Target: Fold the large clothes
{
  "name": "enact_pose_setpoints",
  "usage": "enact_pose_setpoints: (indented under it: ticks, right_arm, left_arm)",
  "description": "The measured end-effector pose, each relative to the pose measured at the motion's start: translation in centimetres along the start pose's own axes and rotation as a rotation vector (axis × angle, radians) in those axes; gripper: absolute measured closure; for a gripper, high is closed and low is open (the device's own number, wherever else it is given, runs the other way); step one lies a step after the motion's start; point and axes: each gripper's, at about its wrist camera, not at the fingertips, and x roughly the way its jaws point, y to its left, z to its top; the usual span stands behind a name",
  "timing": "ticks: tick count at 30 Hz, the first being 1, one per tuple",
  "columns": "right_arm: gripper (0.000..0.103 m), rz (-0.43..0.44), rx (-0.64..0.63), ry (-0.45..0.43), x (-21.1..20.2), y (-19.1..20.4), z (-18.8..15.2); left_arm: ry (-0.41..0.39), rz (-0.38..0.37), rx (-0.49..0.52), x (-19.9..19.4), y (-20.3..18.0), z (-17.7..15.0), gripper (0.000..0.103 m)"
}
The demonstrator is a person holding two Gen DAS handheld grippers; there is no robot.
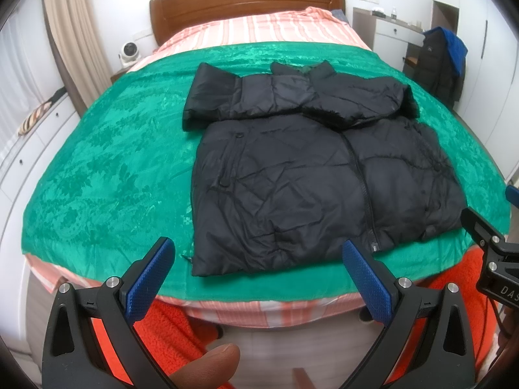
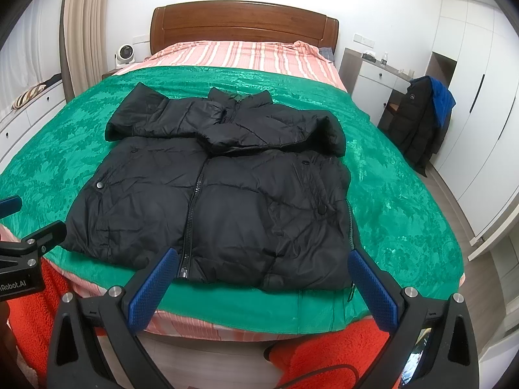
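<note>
Ahead, beyond both released hand-held grippers (image 1: 258, 253) (image 2: 262, 264), black jacket (image 1: 311, 175) lies on green blanket (image 1: 107, 168).

Jacket (image 1: 318, 175) on blanket (image 1: 107, 175) on bed, headboard (image 1: 246, 3) behind

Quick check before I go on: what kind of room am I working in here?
Almost certainly a home bedroom. The black jacket lies on a bed with a wooden headboard and a green blanket, and white wardrobes line the wall.
</note>
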Motion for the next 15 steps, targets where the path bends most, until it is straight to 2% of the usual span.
enact_pose_setpoints:
  ticks: [5, 7, 9, 11, 12, 14, 15]
  right_arm:
    - [0.0, 0.005, 0.002, -0.003, 0.1, -0.1, 0.0]
    - [0.0, 0.036, 0.021, -0.01, 0.4, -0.9, 0.0]
    - [0.0, 0.09, 0.092, -0.013, 1.2, -3.3, 0.1]
    - [0.0, 0.126, 0.222, -0.016, 2.5, -7.4, -0.1]
    - [0.0, 0.141, 0.282, -0.03, 3.2, -9.6, -0.3]
    - [0.0, 0.152, 0.346, -0.041, 5.1, -13.0, -0.8]
    - [0.0, 0.157, 0.353, -0.017, 6.4, -13.9, -1.0]
  left_arm:
    - [0.001, 0.005, 0.002, 0.2, 0.1, 0.0, 0.0]
    - [0.006, 0.018, 0.003, 0.8, 0.7, 0.0, 0.0]
    - [0.031, 0.031, -0.034, 2.2, 2.4, 0.1, 0.0]
    - [0.095, -0.014, -0.134, 4.5, 5.8, 0.1, 0.0]
    - [0.144, -0.065, -0.199, 6.3, 8.1, -0.1, 0.0]
    - [0.208, -0.15, -0.267, 8.7, 10.6, -0.6, 0.001]
    - [0.235, -0.204, -0.295, 9.9, 11.7, -0.9, 0.001]
